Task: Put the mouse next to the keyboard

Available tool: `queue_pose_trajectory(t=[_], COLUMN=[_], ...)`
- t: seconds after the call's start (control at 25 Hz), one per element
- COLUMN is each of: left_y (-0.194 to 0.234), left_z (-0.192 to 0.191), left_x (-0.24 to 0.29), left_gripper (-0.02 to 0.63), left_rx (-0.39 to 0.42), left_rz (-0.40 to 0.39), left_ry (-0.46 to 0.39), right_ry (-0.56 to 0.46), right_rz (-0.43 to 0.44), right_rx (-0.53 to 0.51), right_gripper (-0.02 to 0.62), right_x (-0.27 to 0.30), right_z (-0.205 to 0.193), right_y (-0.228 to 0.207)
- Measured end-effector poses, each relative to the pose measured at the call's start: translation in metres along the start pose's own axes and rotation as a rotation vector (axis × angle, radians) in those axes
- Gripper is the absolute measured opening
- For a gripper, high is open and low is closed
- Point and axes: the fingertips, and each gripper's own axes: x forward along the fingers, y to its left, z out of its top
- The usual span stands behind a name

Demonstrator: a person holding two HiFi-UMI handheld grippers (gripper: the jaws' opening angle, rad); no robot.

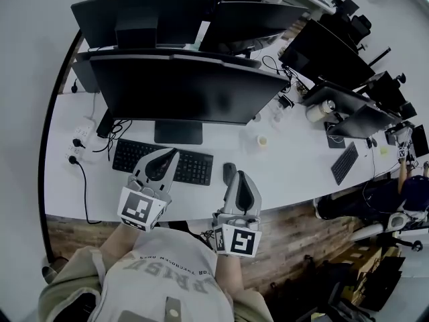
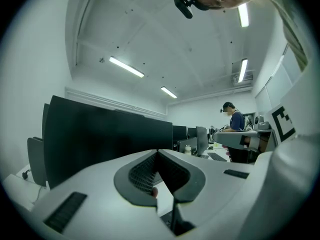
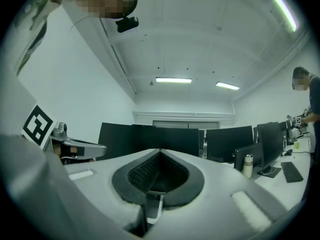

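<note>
Mouse (image 1: pixel 228 171) beside keyboard (image 1: pixel 131 156) looks light, stiff, slick — pinch its sides — though left gripper (image 1: pixel 175 152) and right gripper (image 1: pixel 242 176) both have jaws closed, empty.

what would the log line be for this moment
left gripper shut, empty | right gripper shut, empty | mouse on desk right of keyboard

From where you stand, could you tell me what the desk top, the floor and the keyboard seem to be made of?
Desk top: likely laminate, smooth matte white, no grain showing.
Floor: wood or wood-look planks, brown, with visible board lines and grain.
Keyboard: probably plastic, matte black, low keys.
</note>
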Motion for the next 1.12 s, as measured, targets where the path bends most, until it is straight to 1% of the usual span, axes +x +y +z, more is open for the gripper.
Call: queue_pose_trajectory(t=[0.08, 0.24, 0.4, 0.56, 0.72, 0.92, 1.12], left_y=[0.000, 0.000, 0.001, 0.000, 0.000, -0.001, 0.003], left_z=[0.001, 0.016, 0.018, 0.021, 0.024, 0.032, 0.028], left_x=[-0.003, -0.006, -0.010, -0.010, -0.010, -0.008, -0.009], left_gripper=[0.011, 0.011, 0.011, 0.011, 0.011, 0.011, 0.011], left_rx=[0.000, -0.003, 0.022, 0.025, 0.035, -0.009, 0.045], left_rz=[0.009, 0.020, 0.023, 0.021, 0.019, 0.025, 0.015], left_ry=[-0.019, -0.086, -0.087, -0.103, -0.116, -0.151, -0.120], right_ry=[-0.016, -0.049, -0.080, -0.055, -0.070, -0.082, -0.088], right_rz=[-0.003, 0.002, 0.007, -0.036, -0.035, -0.031, -0.028], right_rx=[0.001, 0.000, -0.012, -0.067, -0.089, -0.090, -0.095], right_gripper=[0.000, 0.000, 0.000, 0.000, -0.002, -0.002, -0.002], right_x=[-0.002, -0.003, -0.005, -0.004, -0.005, -0.003, -0.001], right_z=[0.005, 0.015, 0.023, 0.018, 0.025, 0.028, 0.033], right_y=[0.001, 0.005, 0.008, 0.003, 0.004, 0.004, 0.007])
